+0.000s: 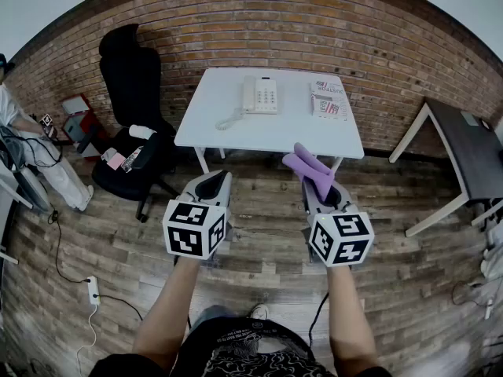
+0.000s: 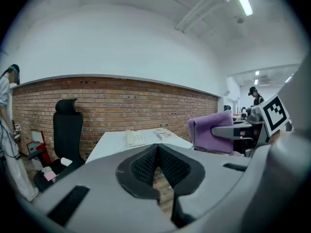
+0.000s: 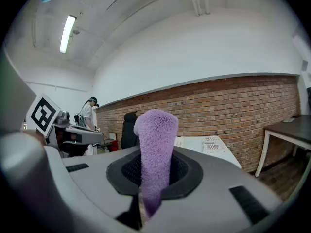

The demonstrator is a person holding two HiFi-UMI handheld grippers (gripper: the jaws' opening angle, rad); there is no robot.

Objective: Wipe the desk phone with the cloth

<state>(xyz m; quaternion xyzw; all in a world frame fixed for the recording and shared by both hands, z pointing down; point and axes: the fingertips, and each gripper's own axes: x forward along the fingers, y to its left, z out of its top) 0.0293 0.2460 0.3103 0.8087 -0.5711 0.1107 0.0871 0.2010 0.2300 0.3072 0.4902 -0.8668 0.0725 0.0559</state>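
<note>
A white desk phone (image 1: 260, 95) with a coiled cord sits on the white table (image 1: 212, 124) against the brick wall; it also shows small in the left gripper view as the phone (image 2: 135, 138). My right gripper (image 1: 317, 185) is shut on a folded purple cloth (image 1: 308, 167), which stands up between its jaws as the cloth (image 3: 154, 149). My left gripper (image 1: 212, 184) is shut with nothing in it. Both grippers are held over the wooden floor, short of the table's near edge.
A printed booklet (image 1: 329, 100) lies on the table right of the phone. A black office chair (image 1: 134, 132) with small items on its seat stands to the left. A dark desk (image 1: 464, 151) is at the right. A person (image 1: 31, 151) stands at the far left.
</note>
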